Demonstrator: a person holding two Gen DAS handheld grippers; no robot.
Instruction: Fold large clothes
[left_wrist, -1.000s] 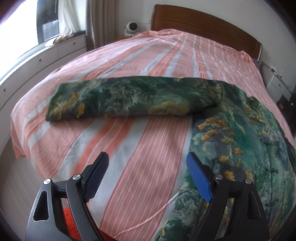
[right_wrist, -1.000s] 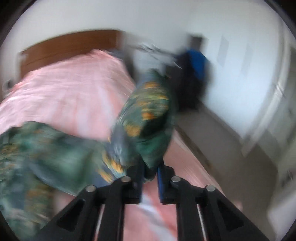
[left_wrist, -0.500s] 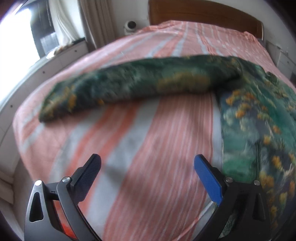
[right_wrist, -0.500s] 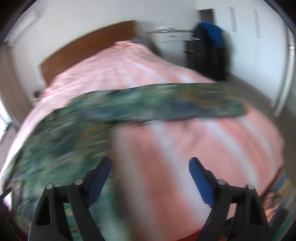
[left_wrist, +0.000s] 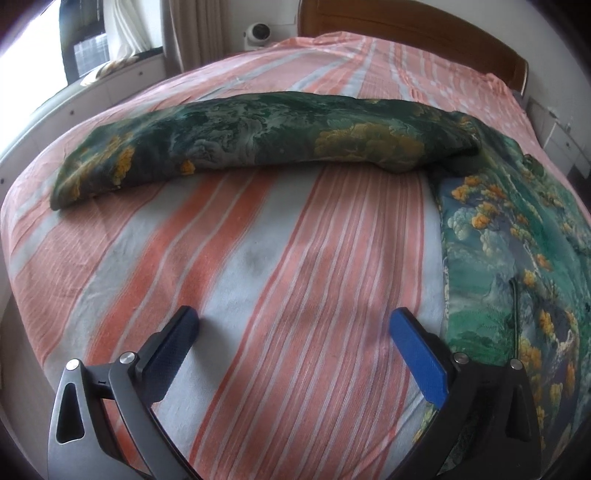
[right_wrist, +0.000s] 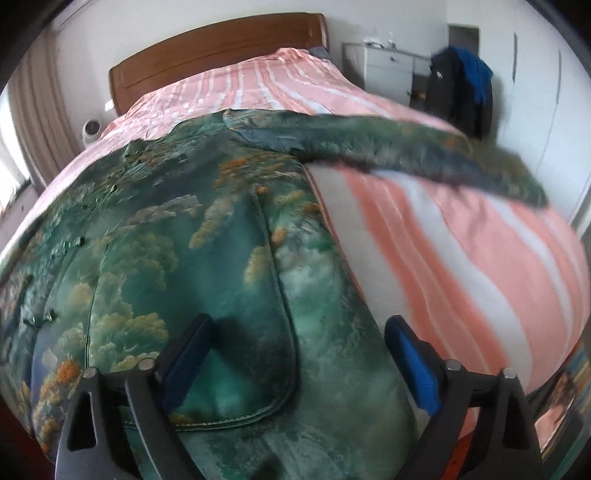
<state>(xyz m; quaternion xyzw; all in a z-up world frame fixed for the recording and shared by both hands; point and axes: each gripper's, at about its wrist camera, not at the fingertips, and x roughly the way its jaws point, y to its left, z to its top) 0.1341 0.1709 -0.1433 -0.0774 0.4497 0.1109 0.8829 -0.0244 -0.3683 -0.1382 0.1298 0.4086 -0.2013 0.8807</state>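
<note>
A large green jacket with a yellow and white landscape print lies spread flat on the bed. Its body (right_wrist: 192, 258) fills the right wrist view, with a pocket seam (right_wrist: 273, 258) down the middle. One sleeve (left_wrist: 240, 147) stretches out to the left across the striped sheet; the other sleeve (right_wrist: 424, 155) stretches to the right. My left gripper (left_wrist: 291, 332) is open and empty, low over bare sheet just left of the jacket's body (left_wrist: 517, 258). My right gripper (right_wrist: 299, 339) is open and empty, just above the jacket's lower front.
The bed has a pink, orange and grey striped sheet (left_wrist: 277, 258) and a wooden headboard (right_wrist: 207, 51). A window and white cabinets (left_wrist: 92, 81) are on the left side. A white dresser (right_wrist: 388, 70) and a dark coat (right_wrist: 458, 92) stand on the right.
My right gripper let go of the right sleeve, which now lies stretched out on the bed, and swung back over the jacket's body. My left gripper moved forward and lower over the sheet.
</note>
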